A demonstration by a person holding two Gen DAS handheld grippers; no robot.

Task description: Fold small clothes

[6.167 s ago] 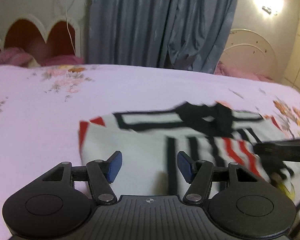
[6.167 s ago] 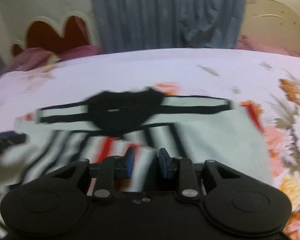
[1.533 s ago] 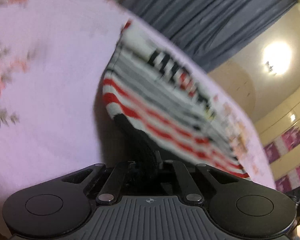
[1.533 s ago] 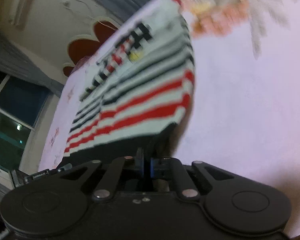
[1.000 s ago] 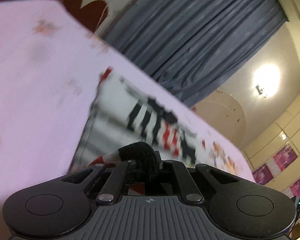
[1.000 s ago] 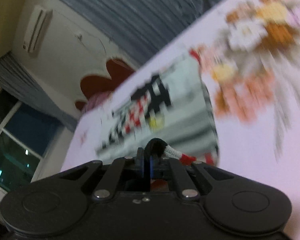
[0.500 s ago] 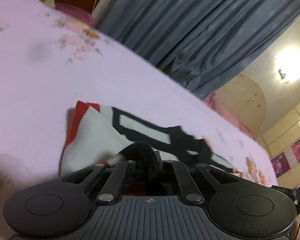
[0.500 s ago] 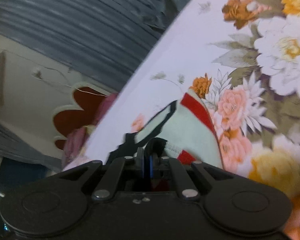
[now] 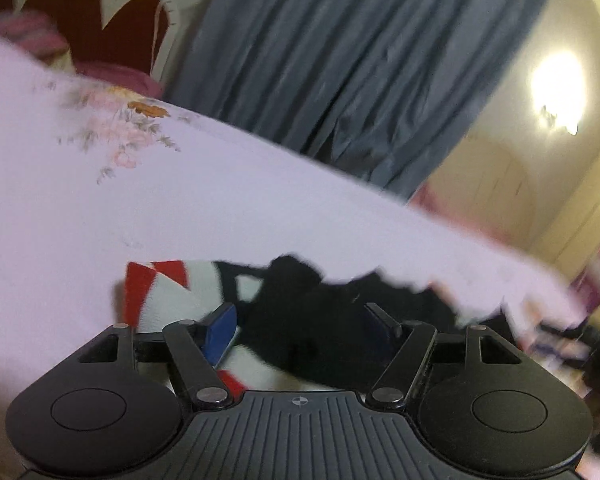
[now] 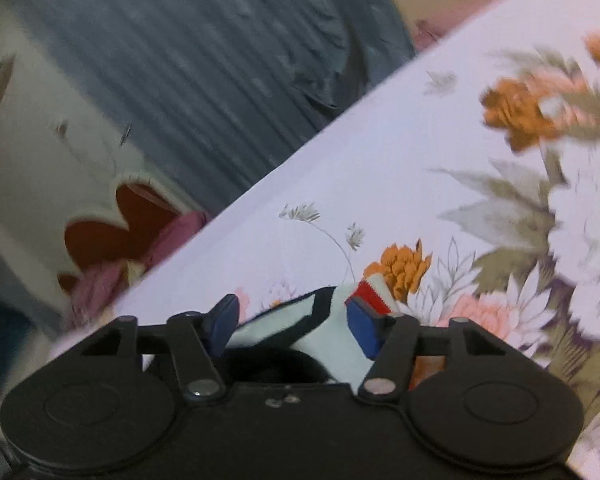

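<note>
A small white garment (image 9: 172, 300) with red and black trim lies folded on the lilac floral bedsheet (image 9: 140, 208). Its black collar part (image 9: 300, 320) sits between the fingers of my left gripper (image 9: 300, 324), which is open and holds nothing. In the right wrist view the garment (image 10: 284, 326) shows a black-edged white strip and a red corner between the blue pads of my right gripper (image 10: 292, 326), which is open just above it. The rest of the garment is hidden under both grippers.
A grey-blue curtain (image 9: 340, 60) hangs behind the bed. A cream and dark red headboard (image 9: 92, 20) with pink pillows (image 9: 112, 74) stands at the far left. Large orange and pink flower prints (image 10: 520, 112) cover the sheet at right. A wall lamp (image 9: 556, 84) glows.
Both grippers were shut on the garment's black hem half a second ago and have now opened, letting it drop onto the folded garment. Both views have tilted and shifted slightly.
</note>
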